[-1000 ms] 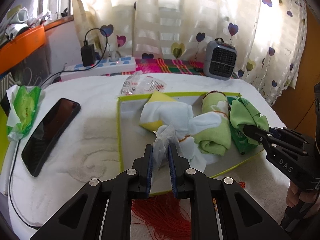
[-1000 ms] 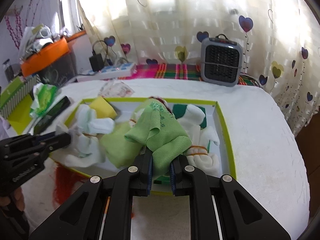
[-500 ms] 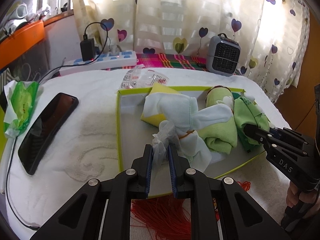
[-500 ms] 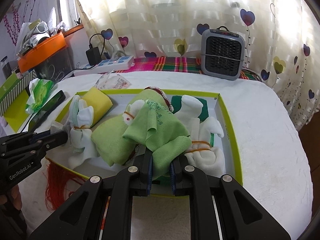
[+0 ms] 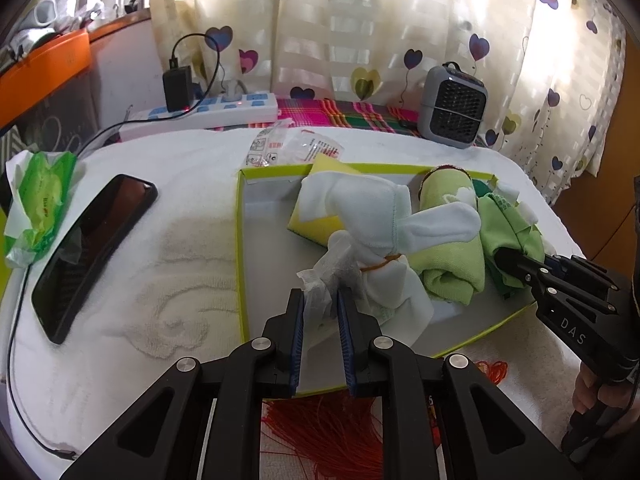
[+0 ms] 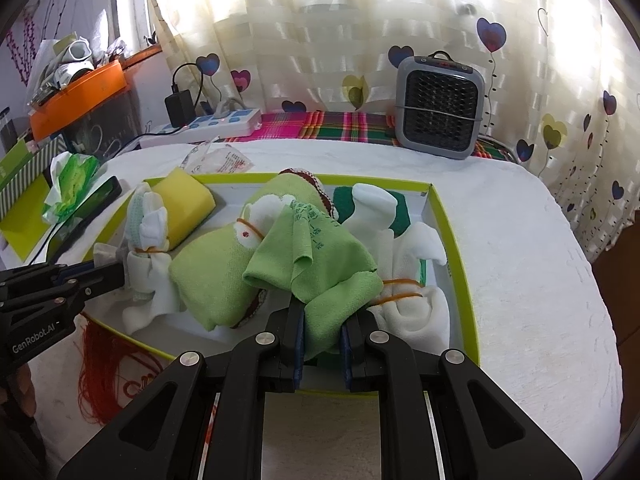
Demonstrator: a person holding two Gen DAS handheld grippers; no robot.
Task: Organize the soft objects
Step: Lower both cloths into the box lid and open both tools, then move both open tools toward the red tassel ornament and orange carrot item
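Observation:
A shallow box with a lime-green rim (image 5: 239, 248) (image 6: 460, 264) holds the soft things. My left gripper (image 5: 320, 304) is shut on a crumpled white tissue (image 5: 324, 280) beside a white cloth bundle tied with a rubber band (image 5: 384, 232). My right gripper (image 6: 322, 320) is shut on a loose green cloth (image 6: 316, 256) in the box's middle; that gripper also shows in the left wrist view (image 5: 504, 258). A rolled light-green towel (image 5: 448, 240) (image 6: 216, 276), a yellow sponge (image 6: 186, 196) and white socks tied with bands (image 6: 412, 276) lie in the box.
A black phone (image 5: 92, 248) and a green wipes pack (image 5: 40, 204) lie left on the white towel. A power strip (image 5: 208, 110) and a grey mini heater (image 5: 454, 106) stand at the back. Red threads (image 5: 320, 432) lie at the box's near edge. A plastic wrapper (image 5: 288, 148) lies behind the box.
Both grippers have pulled back a little while keeping their holds. The white bundle and the green cloth have shifted slightly with them in the box.

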